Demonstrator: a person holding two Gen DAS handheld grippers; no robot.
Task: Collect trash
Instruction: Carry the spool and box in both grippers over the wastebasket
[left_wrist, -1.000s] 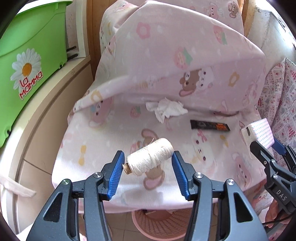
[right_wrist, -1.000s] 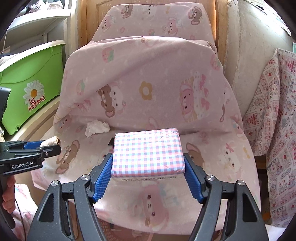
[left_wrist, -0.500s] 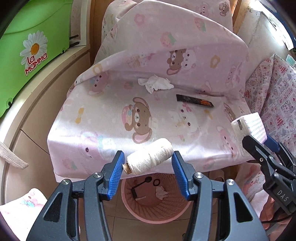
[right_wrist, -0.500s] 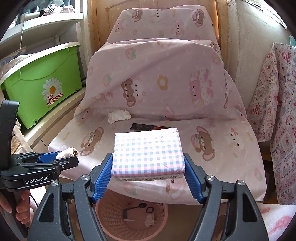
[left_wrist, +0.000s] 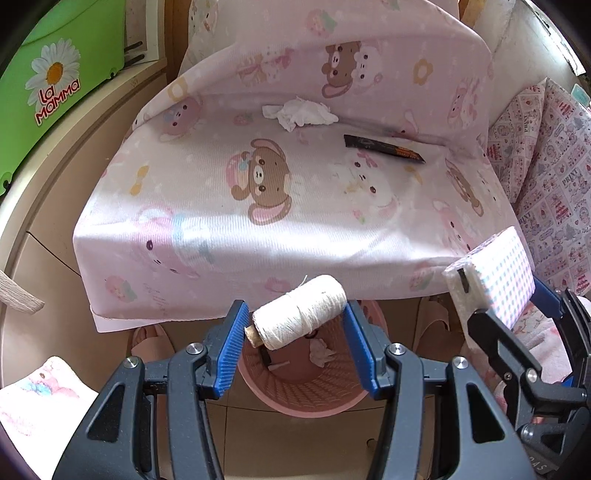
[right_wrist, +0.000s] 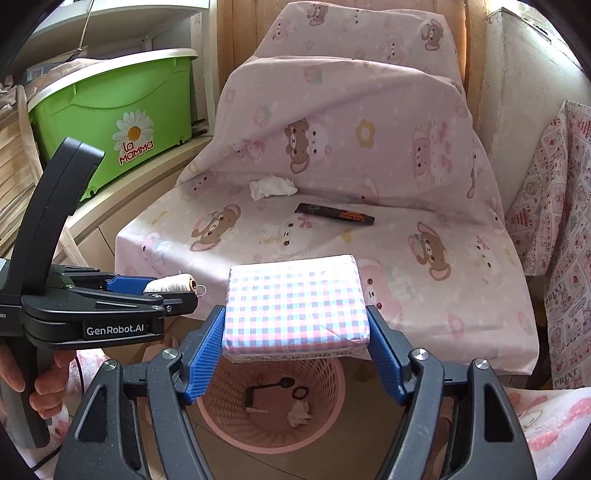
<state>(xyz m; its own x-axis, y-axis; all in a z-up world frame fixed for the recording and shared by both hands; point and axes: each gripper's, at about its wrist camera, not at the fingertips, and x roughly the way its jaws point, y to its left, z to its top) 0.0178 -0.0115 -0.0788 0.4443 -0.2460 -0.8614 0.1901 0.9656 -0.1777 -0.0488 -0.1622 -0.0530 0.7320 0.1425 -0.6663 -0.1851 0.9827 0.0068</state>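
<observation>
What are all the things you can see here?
Spool of string: one, cream, held above the bin.
Checked packet: one, pink and blue, held above the bin.
Bin: one, pink, on the floor before the seat, with bits inside.
Crumpled tissue: one, white, back of the seat.
Wrapper: one, black and orange, on the seat.
Seat cover: one, pink with bears, over the chair.
Storage box: one, green with a daisy, on the shelf.
Left gripper: one, black, blue fingers, shut on the spool.
Right gripper: one, black, blue fingers, shut on the packet.
</observation>
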